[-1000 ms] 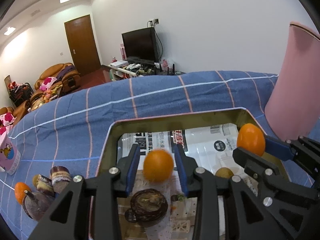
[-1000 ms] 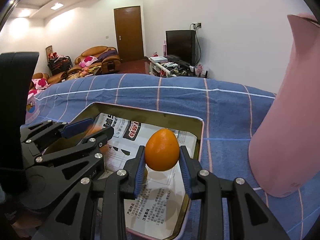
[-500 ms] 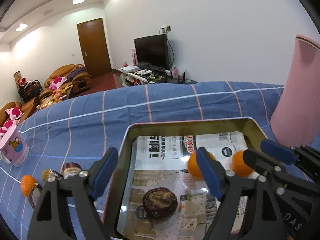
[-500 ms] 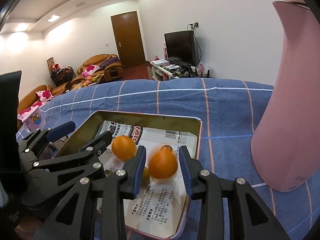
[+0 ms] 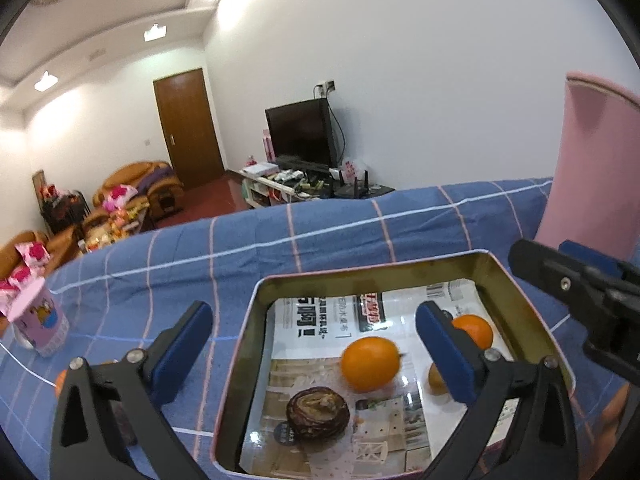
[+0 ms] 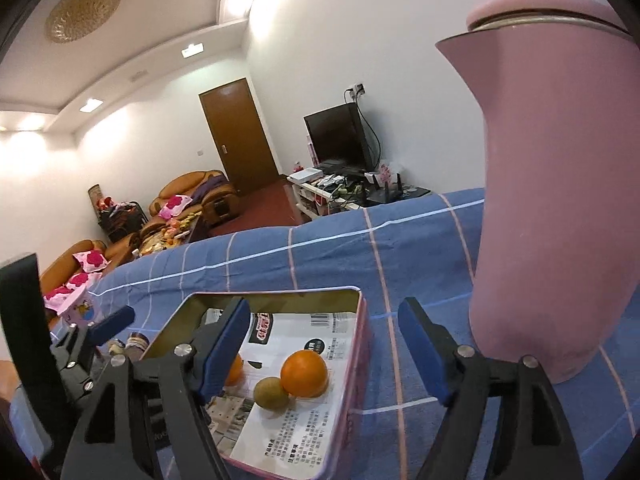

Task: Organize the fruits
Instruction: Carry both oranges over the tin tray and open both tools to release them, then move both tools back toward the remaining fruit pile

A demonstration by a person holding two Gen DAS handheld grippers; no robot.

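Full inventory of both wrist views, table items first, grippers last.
tin: 1, gold inside, pink rim, on the blue cloth, lined with printed paper
oranges: 2, orange, loose in the tin, second at
kiwi: 1, brown-green, in the tin, touching one orange
dark fruit: 1, brown, near end of tin
jug: 1, pink, right of tin
cup: 1, pink, left on the cloth
left gripper: jaws opening, nothing gripped
right gripper: jaws opening, nothing gripped
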